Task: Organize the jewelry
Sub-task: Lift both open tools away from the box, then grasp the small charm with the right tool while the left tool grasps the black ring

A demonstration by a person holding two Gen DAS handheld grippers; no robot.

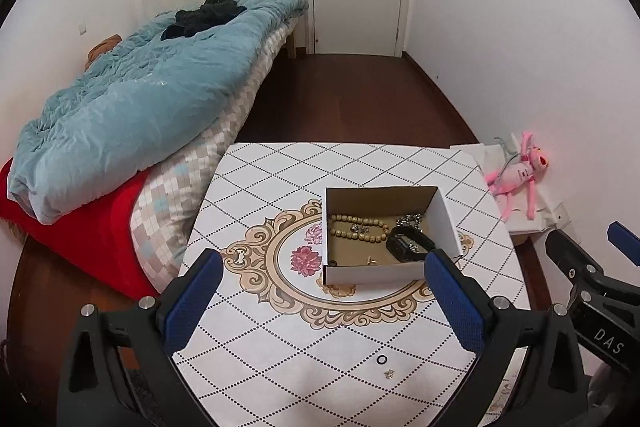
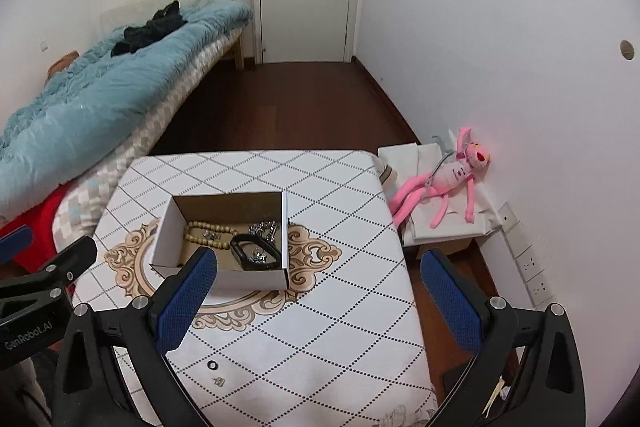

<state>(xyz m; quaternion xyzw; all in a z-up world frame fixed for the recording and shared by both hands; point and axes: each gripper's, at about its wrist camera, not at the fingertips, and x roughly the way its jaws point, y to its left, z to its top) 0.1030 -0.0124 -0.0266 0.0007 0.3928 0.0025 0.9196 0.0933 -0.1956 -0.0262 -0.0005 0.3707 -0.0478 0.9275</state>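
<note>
Your left gripper hangs over the near part of the table with its blue pads spread wide and nothing between them. Beyond the pads sits the box, open at the top. Inside the box you see a bead bracelet at the middle, a silver chain by the right wall, a black band in the near right corner, and a small gold piece by the front wall. Nearer to you than the box, a black ring and a small charm lie close together on the table. Right of the box, your right gripper's body shows at the edge. Far left of the box is the bed.
</note>
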